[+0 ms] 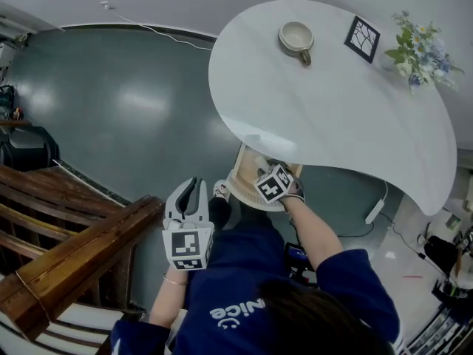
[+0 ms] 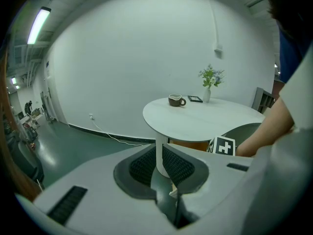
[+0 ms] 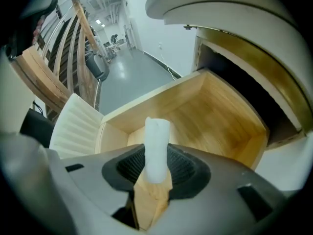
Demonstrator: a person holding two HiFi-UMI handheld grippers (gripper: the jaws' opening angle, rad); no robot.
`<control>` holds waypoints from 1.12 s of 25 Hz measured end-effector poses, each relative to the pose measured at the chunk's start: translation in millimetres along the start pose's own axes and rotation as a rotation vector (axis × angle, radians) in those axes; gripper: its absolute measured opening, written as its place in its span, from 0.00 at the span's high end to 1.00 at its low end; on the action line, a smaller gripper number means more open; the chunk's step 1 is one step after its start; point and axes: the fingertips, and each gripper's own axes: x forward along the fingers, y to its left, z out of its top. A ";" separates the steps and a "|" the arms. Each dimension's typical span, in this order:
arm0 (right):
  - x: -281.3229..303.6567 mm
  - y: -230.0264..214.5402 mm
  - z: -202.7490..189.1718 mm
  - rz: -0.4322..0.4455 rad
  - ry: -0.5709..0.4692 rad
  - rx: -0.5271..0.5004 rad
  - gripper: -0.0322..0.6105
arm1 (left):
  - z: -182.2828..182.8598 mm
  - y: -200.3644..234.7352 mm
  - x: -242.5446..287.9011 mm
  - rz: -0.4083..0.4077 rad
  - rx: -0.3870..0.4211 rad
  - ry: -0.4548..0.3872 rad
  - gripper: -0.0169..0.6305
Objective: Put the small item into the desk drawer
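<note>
Drawer (image 3: 210, 116) rear under tabletop (image 3: 230, 6), item (image 3: 156, 148) base hidden

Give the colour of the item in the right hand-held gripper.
White item; the right gripper view shows it best.

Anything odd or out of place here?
Nothing stands out. The light wooden drawer sits pulled open under the round white table. The small white cylinder is clamped in the right gripper's jaws above it. The brown mug and white flower vase stand upright on the tabletop.
</note>
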 end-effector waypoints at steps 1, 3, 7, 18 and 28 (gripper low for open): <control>2.3 0.5 -0.8 0.002 0.006 -0.006 0.73 | -0.8 0.1 -0.6 0.004 0.000 0.002 0.91; 6.5 1.5 -2.5 0.006 0.017 -0.020 0.73 | -2.9 0.5 -1.7 0.011 -0.001 0.007 0.91; 13.9 1.3 -1.3 0.011 0.026 -0.038 0.73 | -8.0 3.0 -3.9 0.027 -0.005 0.018 0.91; 36.5 -1.8 -5.5 0.016 0.073 -0.102 0.73 | -20.1 -0.2 -5.7 0.044 0.003 0.058 0.91; 58.5 -7.1 -16.0 0.022 0.131 -0.128 0.73 | -27.3 4.1 -5.6 0.078 -0.014 0.089 0.91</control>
